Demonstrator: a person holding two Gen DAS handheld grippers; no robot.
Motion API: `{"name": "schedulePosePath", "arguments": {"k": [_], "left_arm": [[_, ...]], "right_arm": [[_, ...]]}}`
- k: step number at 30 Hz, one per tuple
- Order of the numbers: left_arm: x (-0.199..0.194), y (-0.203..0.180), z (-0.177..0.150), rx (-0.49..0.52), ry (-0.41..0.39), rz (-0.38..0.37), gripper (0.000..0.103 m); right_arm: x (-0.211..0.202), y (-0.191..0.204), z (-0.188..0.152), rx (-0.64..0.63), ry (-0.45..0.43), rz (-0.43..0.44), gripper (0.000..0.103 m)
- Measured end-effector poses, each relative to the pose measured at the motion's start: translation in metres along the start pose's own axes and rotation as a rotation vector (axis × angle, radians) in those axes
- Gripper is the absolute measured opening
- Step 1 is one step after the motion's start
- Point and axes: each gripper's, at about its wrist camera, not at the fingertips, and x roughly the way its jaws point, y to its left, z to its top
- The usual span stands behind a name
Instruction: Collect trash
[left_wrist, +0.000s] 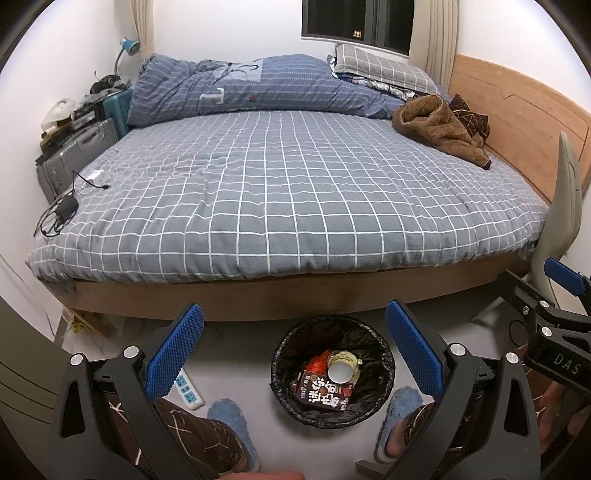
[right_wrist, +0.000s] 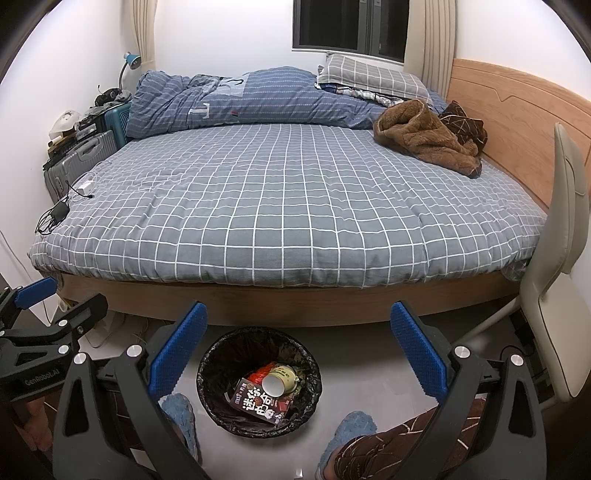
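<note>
A round bin (left_wrist: 291, 345) (right_wrist: 216, 360) lined with a black bag stands on the floor in front of the bed. Inside lie a dark snack box (left_wrist: 324, 392) (right_wrist: 258, 400), a white paper cup (left_wrist: 341, 370) (right_wrist: 275, 383) and a red wrapper (left_wrist: 318, 363) (right_wrist: 260, 372). My left gripper (left_wrist: 295, 350) hangs open above the bin with nothing between its blue pads. My right gripper (right_wrist: 298, 347) is open too, held over the bin's right side, also empty. Each gripper shows at the edge of the other's view.
A wide bed (left_wrist: 295, 192) with a grey checked cover fills the room; a brown fleece garment (left_wrist: 439, 129) and a charger with cables (left_wrist: 64, 208) lie on it. A beige chair (right_wrist: 561, 258) stands at right. A power strip (left_wrist: 188, 391) lies on the floor. The person's slippered feet (right_wrist: 351, 424) flank the bin.
</note>
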Motion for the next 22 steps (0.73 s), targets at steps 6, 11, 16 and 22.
{"name": "schedulePosePath", "arguments": {"k": [6,11,16,22], "left_arm": [[0.0035,-0.0006,0.0005,0.008,0.02,0.008,0.097],[0.0032,0.0006,0.0005,0.006,0.015,0.01,0.097],[0.0034,0.001,0.0014,0.008,0.017,-0.007,0.097],[0.0026,-0.0019,0.0015,0.015,0.014,-0.008,0.097]], "right_arm": [[0.0006,0.0005,-0.0002,0.0,-0.001,-0.001,0.095],[0.0005,0.0006,-0.0002,0.001,0.0,0.0,0.095],[0.0005,0.0006,0.0001,0.001,-0.001,0.003,0.095],[0.0027,0.0032,0.0011,0.007,-0.002,0.009,0.095]]}}
